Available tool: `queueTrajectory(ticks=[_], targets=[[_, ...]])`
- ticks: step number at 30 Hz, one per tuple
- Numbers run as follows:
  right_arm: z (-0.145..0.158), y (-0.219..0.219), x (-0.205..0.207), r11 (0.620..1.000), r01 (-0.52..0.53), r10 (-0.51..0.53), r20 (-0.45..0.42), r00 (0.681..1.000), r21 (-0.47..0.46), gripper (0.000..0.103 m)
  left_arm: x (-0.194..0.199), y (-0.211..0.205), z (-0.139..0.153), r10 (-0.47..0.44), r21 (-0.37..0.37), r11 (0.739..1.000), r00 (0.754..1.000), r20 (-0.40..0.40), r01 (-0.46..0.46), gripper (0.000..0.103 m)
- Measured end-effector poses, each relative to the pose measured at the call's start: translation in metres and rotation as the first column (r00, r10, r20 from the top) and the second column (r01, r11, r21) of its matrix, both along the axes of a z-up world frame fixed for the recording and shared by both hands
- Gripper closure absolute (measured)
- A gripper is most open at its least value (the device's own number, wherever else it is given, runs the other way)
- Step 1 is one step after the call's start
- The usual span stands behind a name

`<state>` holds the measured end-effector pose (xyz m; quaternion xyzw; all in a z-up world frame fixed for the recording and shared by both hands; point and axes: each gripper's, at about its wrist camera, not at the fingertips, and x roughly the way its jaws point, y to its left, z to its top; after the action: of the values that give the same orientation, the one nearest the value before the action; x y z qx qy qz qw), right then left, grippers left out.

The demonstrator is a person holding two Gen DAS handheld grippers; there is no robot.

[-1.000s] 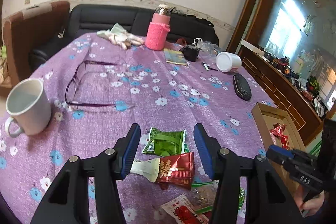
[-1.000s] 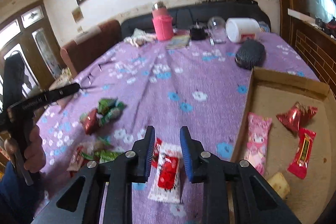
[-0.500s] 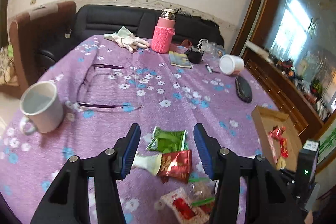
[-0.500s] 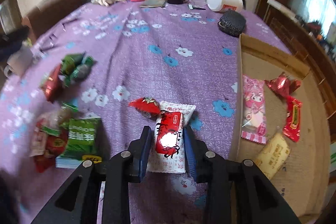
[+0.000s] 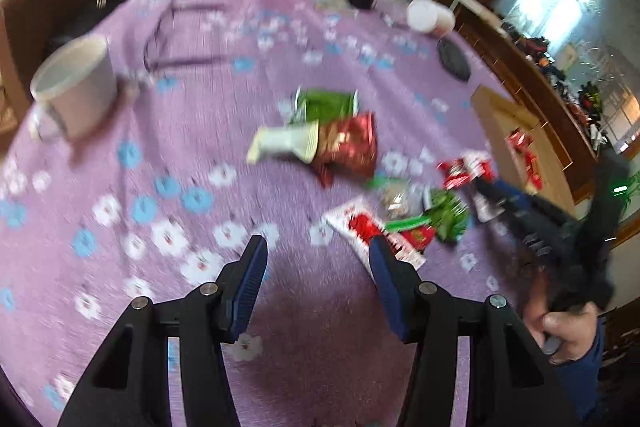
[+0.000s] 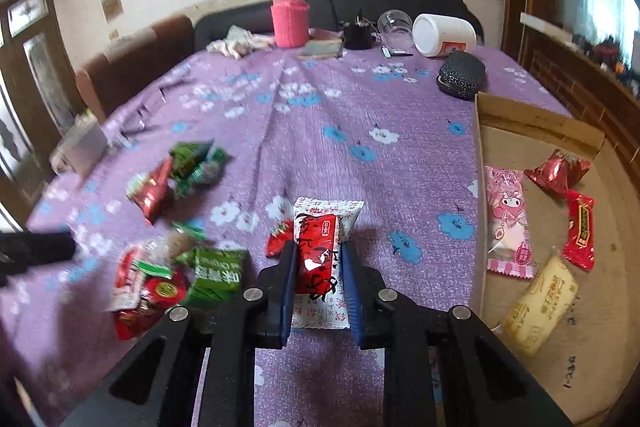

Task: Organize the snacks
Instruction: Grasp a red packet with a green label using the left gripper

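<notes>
my right gripper (image 6: 318, 259) clamped on red-white snack packet (image 6: 320, 251) | left gripper (image 5: 316, 263) wide apart, holding nothing | purple floral tablecloth (image 6: 320, 115), cardboard box (image 6: 560, 211) right

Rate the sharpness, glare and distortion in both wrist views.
Left wrist view: heavy motion blur smears the purple floral tablecloth and white ceramic mug; window glare at right. Right wrist view: sharper at centre, the red-and-white snack packet readable, left snacks blurred; fisheye bends the cardboard box.
</notes>
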<state>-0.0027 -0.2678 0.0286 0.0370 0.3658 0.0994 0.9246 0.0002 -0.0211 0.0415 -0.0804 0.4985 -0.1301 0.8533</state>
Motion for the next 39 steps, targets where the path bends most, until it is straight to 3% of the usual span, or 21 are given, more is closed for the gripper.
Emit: queueTrajectory(ticks=[5,9,12,14,17,19,26,27,28,33,35,39], targets=[[0.000,-0.014,0.002,0.995,-0.007,0.008,-0.012,1.000,0.098,0.080,0.014,-0.025,-0.019,-0.008,0.004,1.000,0.999,-0.045,0.009,0.051],[0.003,-0.011,-0.001,0.993,-0.031,0.030,0.005,1.000,0.116,0.080,0.019,-0.043,-0.022,-0.026,0.017,1.000,0.999,-0.021,0.027,0.051],[0.007,-0.006,-0.005,0.992,-0.050,0.047,0.022,0.999,0.117,0.080,0.016,-0.055,-0.025,-0.051,0.069,0.996,0.998,0.025,0.049,0.070],[0.007,-0.004,-0.005,0.990,-0.061,0.058,0.021,0.998,0.124,0.080,0.016,-0.059,-0.025,-0.050,0.093,0.995,0.998,0.046,0.046,0.071],[0.008,-0.004,-0.006,0.989,-0.063,0.061,0.026,0.998,0.131,0.080,0.019,-0.055,-0.025,-0.044,0.057,0.998,0.998,0.044,0.041,0.071],[0.007,-0.004,-0.005,0.989,-0.062,0.061,0.017,0.998,0.136,0.080,0.022,-0.055,-0.026,-0.033,0.065,0.997,0.998,0.057,0.030,0.079],[0.004,-0.007,-0.001,0.988,-0.051,0.051,0.004,0.999,0.147,0.080,0.022,-0.047,-0.024,-0.026,0.019,1.000,0.996,0.084,0.024,0.086],[0.004,-0.008,-0.002,0.988,-0.050,0.050,0.006,0.999,0.147,0.080,0.021,-0.045,-0.022,-0.026,0.007,1.000,0.995,0.093,0.025,0.090],[0.004,-0.008,-0.002,0.988,-0.050,0.049,0.009,0.999,0.148,0.080,0.019,-0.045,-0.020,-0.025,-0.002,1.000,0.995,0.100,0.025,0.100],[0.003,-0.009,0.000,0.988,-0.046,0.046,0.004,0.999,0.151,0.080,0.019,-0.045,-0.021,-0.036,0.006,0.999,0.995,0.095,0.036,0.100],[0.003,-0.010,0.001,0.987,-0.043,0.043,0.003,0.999,0.155,0.080,0.020,-0.044,-0.022,-0.057,-0.031,0.998,0.996,0.071,0.059,0.099],[0.003,-0.015,0.001,0.986,-0.029,0.029,0.002,1.000,0.167,0.080,0.015,-0.039,-0.022,-0.072,-0.048,0.996,0.996,0.051,0.074,0.090]])
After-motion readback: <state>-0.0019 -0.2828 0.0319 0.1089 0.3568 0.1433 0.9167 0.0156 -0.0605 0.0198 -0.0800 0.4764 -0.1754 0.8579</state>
